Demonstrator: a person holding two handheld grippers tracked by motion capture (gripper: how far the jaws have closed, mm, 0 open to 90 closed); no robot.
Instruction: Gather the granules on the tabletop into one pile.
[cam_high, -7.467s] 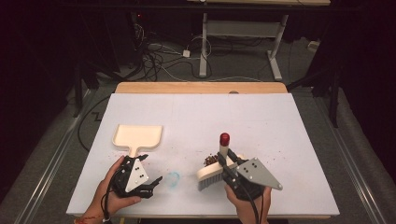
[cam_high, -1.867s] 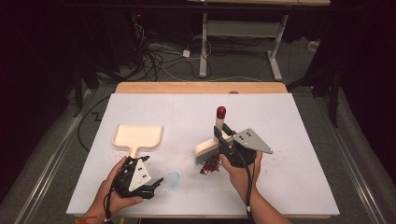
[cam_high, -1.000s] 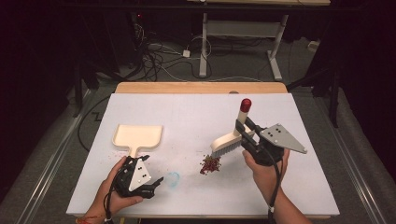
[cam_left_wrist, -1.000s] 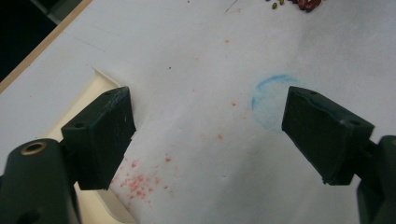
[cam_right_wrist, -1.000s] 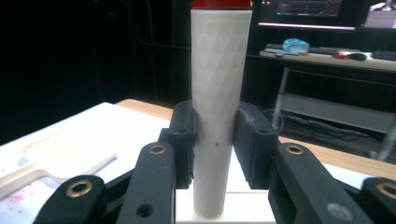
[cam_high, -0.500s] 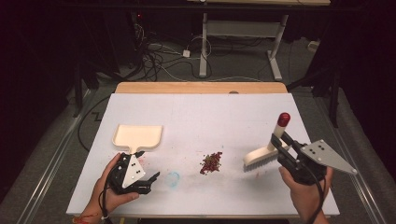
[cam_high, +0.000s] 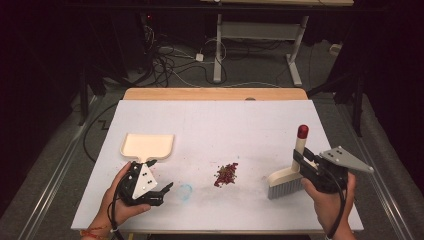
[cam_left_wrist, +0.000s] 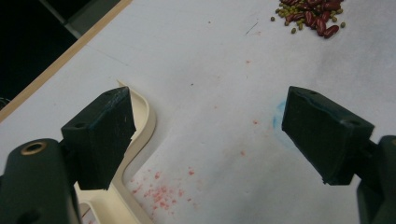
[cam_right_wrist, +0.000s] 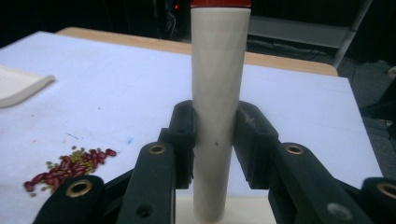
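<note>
Right tool (cam_high: 306, 164) is clamped on the cream handle of a small hand brush (cam_high: 289, 172), its two black jaws pressed flat against either side of the round shaft in the right gripper view (cam_right_wrist: 218, 135); the handle stands close to upright, its red cap (cam_high: 302, 131) at the top, and the grey bristles rest on the white desk (cam_high: 220, 120) near its right edge, just in front of the person's right hand (cam_high: 327, 200); left tool (cam_high: 162, 189) sits low at the near left of the desk in the person's left hand (cam_high: 116, 202), its jaws spread wide with bare desk between them; in the left gripper view the left jaw lies just over the curved neck of the cream dustpan (cam_left_wrist: 140, 140), though whether it touches cannot be told, and faint red specks dot the surface between the jaws; the dustpan's tray (cam_high: 148, 146) lies flat beyond that hand, handle pointing toward the person; a small heap of red beans mixed with smaller green ones (cam_high: 226, 174) lies near the middle of the desk, between the two tools, well apart from the brush to its right and nearer the open left tool; a pale blue ring mark (cam_high: 185, 190) shows on the desk just beside the left tool's tips.
</note>
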